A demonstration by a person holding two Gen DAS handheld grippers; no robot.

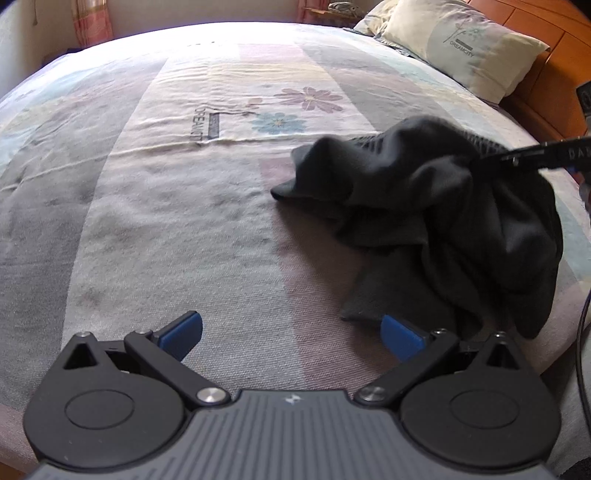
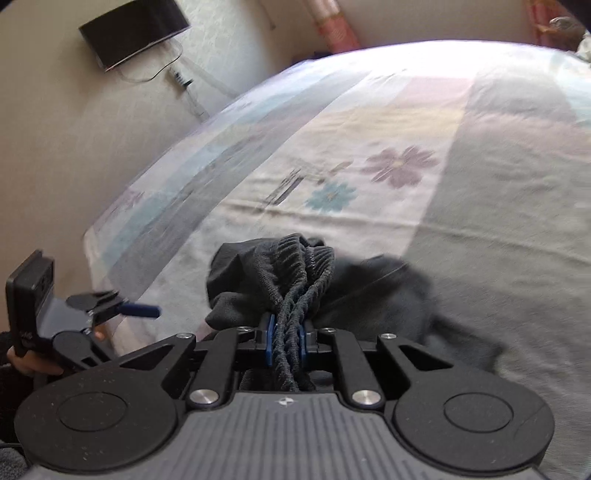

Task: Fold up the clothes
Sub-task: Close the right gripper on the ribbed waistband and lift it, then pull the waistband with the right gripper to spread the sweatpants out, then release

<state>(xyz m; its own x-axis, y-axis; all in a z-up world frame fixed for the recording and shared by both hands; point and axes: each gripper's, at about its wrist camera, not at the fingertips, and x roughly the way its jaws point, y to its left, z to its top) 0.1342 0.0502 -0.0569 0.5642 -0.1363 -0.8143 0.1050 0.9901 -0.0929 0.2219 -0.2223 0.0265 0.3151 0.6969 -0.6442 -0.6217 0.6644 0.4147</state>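
A crumpled dark grey garment (image 1: 443, 206) with a ribbed elastic waistband lies on the right part of the bed. In the right wrist view my right gripper (image 2: 288, 332) is shut on the bunched waistband (image 2: 295, 266), which runs between the blue pads, and the rest of the garment (image 2: 388, 295) hangs and trails below. From the left wrist view that gripper (image 1: 487, 159) comes in from the right edge and lifts the cloth's top. My left gripper (image 1: 291, 332) stands open over the sheet, nothing between its fingers, just left of the garment's near edge.
The bed carries a pale flowered sheet (image 1: 184, 184). A pillow (image 1: 461, 44) and a wooden headboard (image 1: 554, 85) lie at the far right. Across the bed's far side stands a wall with a black box (image 2: 133, 29) and cables. A hand (image 2: 29, 365) holds the left gripper (image 2: 122, 306).
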